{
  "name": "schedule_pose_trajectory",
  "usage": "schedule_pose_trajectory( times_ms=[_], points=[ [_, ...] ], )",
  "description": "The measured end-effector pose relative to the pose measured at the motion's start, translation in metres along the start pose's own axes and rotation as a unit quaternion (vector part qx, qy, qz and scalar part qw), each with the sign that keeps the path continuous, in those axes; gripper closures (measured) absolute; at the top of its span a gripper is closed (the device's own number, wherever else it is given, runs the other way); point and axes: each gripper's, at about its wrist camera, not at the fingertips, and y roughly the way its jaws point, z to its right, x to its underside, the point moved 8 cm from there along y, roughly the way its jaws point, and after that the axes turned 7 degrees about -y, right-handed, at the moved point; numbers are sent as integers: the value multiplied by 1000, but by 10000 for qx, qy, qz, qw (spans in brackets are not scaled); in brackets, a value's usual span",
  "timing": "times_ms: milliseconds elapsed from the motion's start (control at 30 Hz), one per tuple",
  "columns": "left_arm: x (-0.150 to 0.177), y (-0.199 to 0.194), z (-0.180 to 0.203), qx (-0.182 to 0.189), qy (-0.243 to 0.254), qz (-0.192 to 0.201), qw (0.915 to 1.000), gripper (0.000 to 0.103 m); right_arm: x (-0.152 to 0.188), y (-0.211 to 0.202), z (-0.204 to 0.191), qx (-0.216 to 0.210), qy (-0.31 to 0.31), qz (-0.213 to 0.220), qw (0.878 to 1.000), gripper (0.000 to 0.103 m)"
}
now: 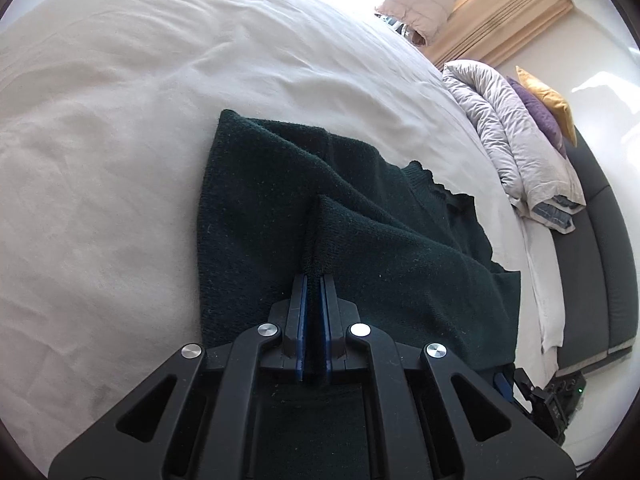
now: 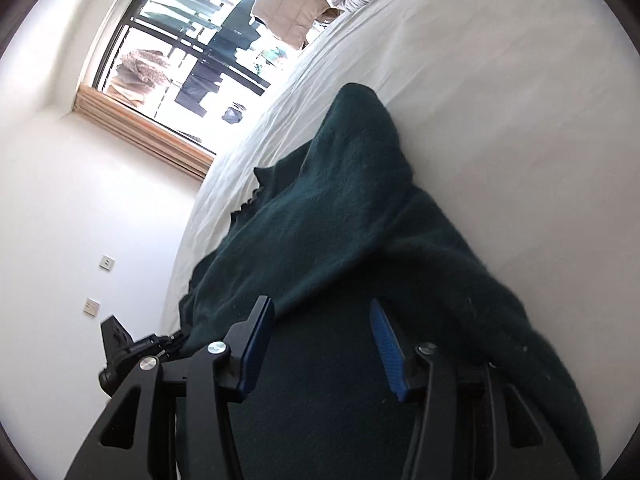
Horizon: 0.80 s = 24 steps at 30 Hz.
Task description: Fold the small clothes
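The dark green sweater lies on the white bed sheet, spreading ahead of both my sets of fingers and partly under them. It is not flat: one part is doubled over another, with a raised ridge running forward from my left fingertips, and its scalloped edge sits ahead and to the right of them.

My left gripper is pinched down narrow on a fold of that knit; the blue pads are almost together with the cloth bunched between them just at the tips. My right gripper stands wide apart, the sweater passing between the blue pads and draping on past the right-hand one. I cannot see either pad pressing on it, so I judge that side is not holding.

As I read it, the folding is under way but unfinished. At least one layer has been brought over, yet the shape is lumpy and uneven, with no tidy rectangle. Smoothing and further folds seem left to do.

Beyond the sweater, ahead and right of my left fingers, a rumpled grey duvet sits with purple and yellow cushions. Ahead and left of my right fingers is a window.
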Motion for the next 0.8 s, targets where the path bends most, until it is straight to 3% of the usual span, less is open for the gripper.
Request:
schedule_pose_trajectory(
  times_ms=[133,267,467,600,700,800],
  points=[
    [3,1,5,-38,11,18,10000,98,-17,3,8,-442,621,258,9968,42],
    [4,0,7,51,-14,-41,10000,97,-31,2,18,-629,976,570,9916,42],
    [7,7,15,85,40,-74,9999,97,-44,-13,39,-1217,1658,1025,9732,43],
    [12,15,24,46,206,-123,9997,97,-53,-15,65,-1429,2170,1224,9579,57],
    [12,18,24,36,184,-90,9998,97,-53,-5,70,-1010,1849,1022,9722,77],
    [12,20,21,143,159,-110,9997,97,-51,-8,67,-1010,1709,954,9754,77]
  ],
)
